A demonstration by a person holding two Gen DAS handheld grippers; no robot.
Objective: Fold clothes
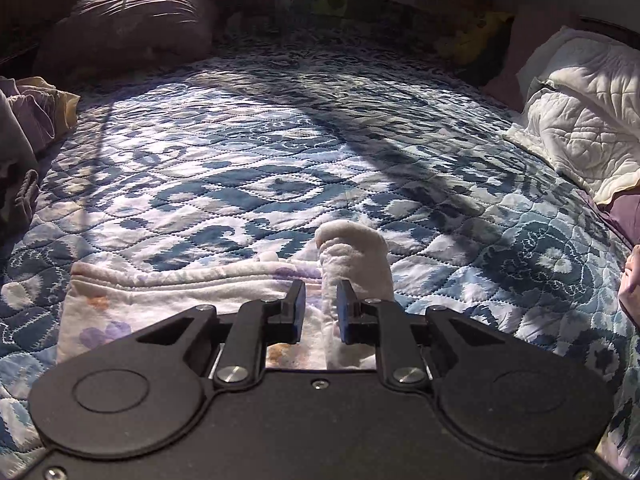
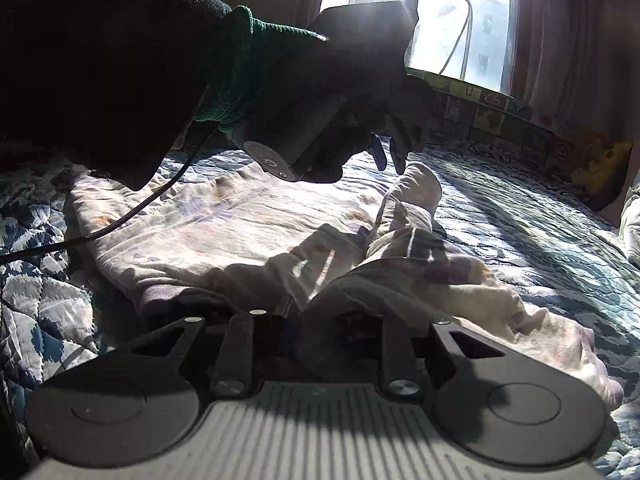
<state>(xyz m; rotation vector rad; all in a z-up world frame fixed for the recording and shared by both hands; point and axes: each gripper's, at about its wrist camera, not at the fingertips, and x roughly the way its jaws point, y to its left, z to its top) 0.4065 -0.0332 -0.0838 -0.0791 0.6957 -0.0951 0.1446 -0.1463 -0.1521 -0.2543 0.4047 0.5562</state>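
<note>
On the bed (image 1: 280, 140), a floral garment (image 2: 224, 232) is spread flat for folding. Its sleeve (image 1: 354, 256) is lifted beside the parted left tool (image 1: 321, 304). Right tool (image 2: 316, 320) state cannot be told.

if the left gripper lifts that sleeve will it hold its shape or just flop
Likely flop: the sleeve is thin, creased fabric, already bent under its own weight. Probably light, so the floral top may drag along. It should not slip much on the quilt, which looks textured.
</note>
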